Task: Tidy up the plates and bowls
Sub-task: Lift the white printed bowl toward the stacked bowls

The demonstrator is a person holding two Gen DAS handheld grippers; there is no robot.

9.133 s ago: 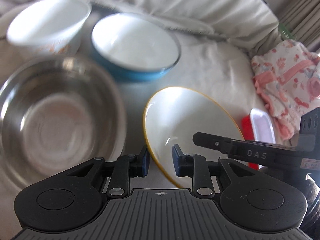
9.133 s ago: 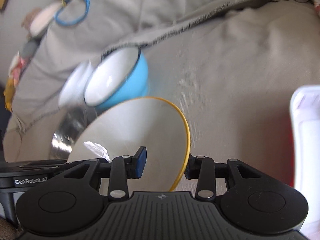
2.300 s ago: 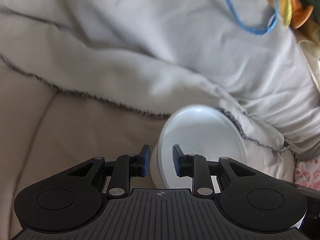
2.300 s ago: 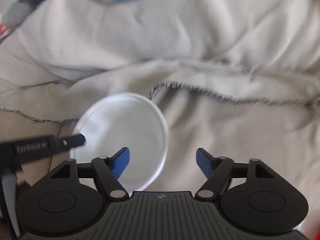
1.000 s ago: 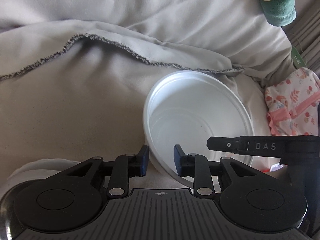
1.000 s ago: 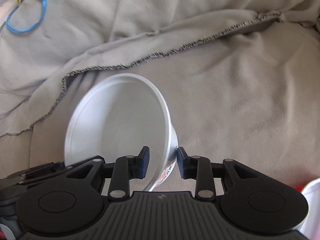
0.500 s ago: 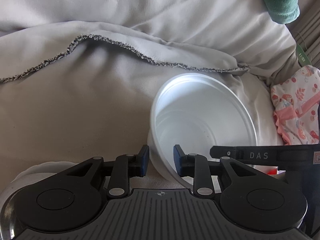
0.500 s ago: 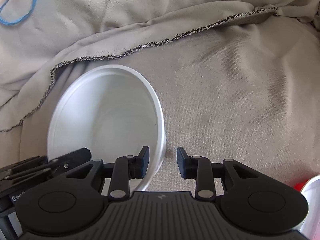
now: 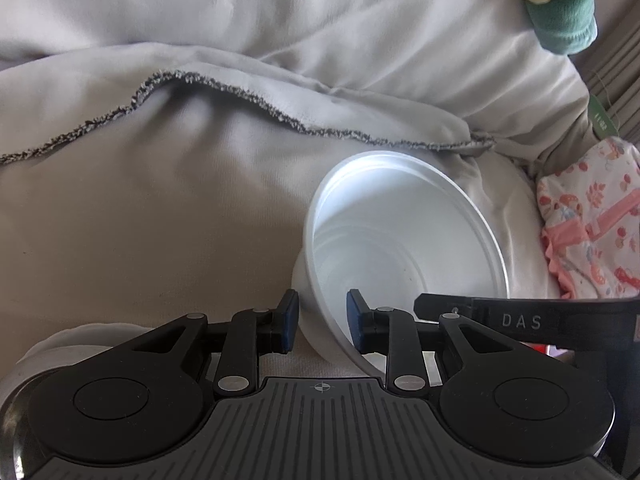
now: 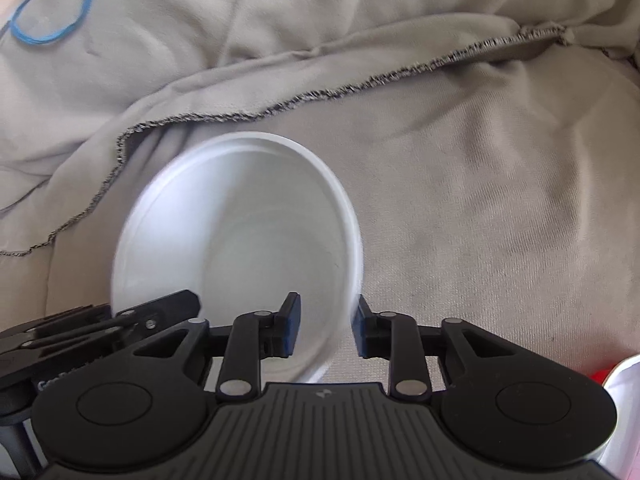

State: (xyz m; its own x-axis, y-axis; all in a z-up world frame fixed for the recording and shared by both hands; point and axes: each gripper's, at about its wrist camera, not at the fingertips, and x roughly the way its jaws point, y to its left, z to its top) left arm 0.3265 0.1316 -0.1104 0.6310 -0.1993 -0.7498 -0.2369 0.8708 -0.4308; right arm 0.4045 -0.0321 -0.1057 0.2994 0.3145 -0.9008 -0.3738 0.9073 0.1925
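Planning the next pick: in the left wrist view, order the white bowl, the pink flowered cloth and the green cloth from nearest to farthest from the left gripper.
1. White bowl, its rim between the left gripper's jaws.
2. Pink flowered cloth, at the right edge.
3. Green cloth, top right corner.

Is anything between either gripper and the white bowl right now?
Nothing visible. The left gripper straddles the white bowl at its near wall, one pad on either side. The right gripper has its jaws closing over the rim elsewhere, with only the bowl's wall between them.
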